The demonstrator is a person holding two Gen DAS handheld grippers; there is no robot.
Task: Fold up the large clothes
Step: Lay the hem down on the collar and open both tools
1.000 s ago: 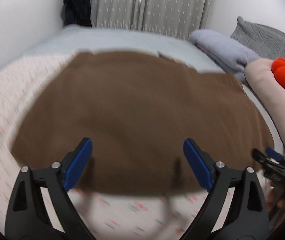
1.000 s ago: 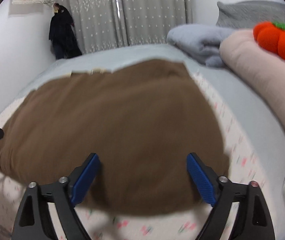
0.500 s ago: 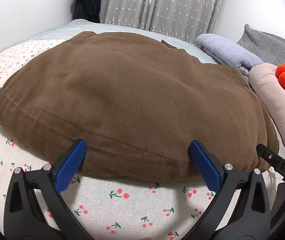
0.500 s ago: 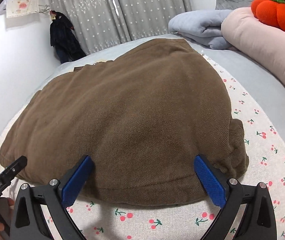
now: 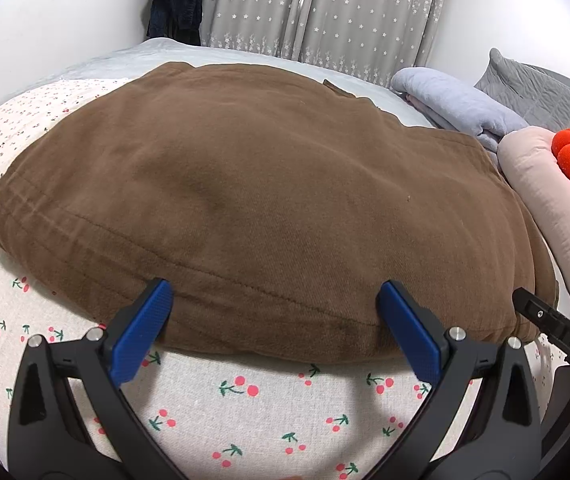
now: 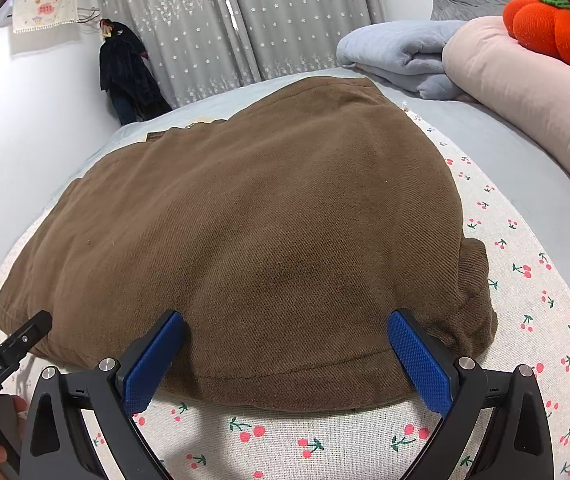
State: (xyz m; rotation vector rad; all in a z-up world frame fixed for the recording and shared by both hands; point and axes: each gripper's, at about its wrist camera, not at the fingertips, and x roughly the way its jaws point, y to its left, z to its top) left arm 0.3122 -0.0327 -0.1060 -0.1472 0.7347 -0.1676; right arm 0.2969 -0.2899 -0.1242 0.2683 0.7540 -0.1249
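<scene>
Jaws wide, straddling brown garment [image 5: 269,200] hem.

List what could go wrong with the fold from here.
1. Both tools, left and right, are open at the near hem of the brown garment. The hem looks thick and layered, so a pinch might catch only the top layer.
2. A bunched part sticks out at the garment's right corner; folding may trap that lump.
3. The pink pillow lies close beside it and could snag a swung edge.
</scene>
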